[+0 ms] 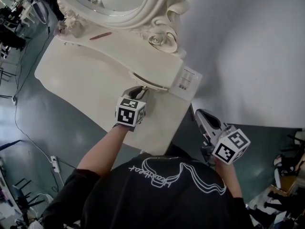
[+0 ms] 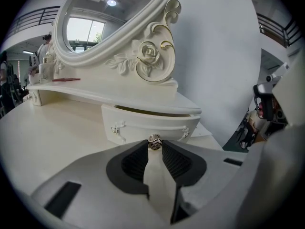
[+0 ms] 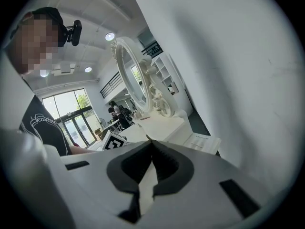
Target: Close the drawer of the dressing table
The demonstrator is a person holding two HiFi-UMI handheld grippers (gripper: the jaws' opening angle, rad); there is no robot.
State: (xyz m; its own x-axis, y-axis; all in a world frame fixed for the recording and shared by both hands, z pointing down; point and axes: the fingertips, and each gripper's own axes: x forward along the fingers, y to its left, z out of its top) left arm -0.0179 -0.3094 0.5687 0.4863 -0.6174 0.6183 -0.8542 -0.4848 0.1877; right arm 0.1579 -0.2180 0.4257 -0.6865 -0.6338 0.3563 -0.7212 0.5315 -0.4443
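Note:
The cream dressing table (image 1: 86, 80) carries a small curved drawer (image 2: 147, 124) under its raised shelf. A dark gap along the drawer's top edge shows that it stands slightly out. My left gripper (image 2: 154, 144) is at the drawer's front, its jaw tips pinching the small metal knob (image 2: 154, 141). In the head view the left gripper (image 1: 139, 91) reaches the drawer (image 1: 148, 83) from the near side. My right gripper (image 1: 199, 114) hangs off the table's right edge over the floor, shut with nothing in it; in its own view the right gripper (image 3: 151, 143) shows its tips meeting.
An oval mirror (image 1: 119, 1) with carved roses stands on the shelf. A red pencil (image 1: 100, 36) and small jars (image 1: 76, 27) lie on the shelf's left. A printed sheet (image 1: 187, 81) lies at the table's right corner. A white wall runs along the right. Cables cross the floor at left.

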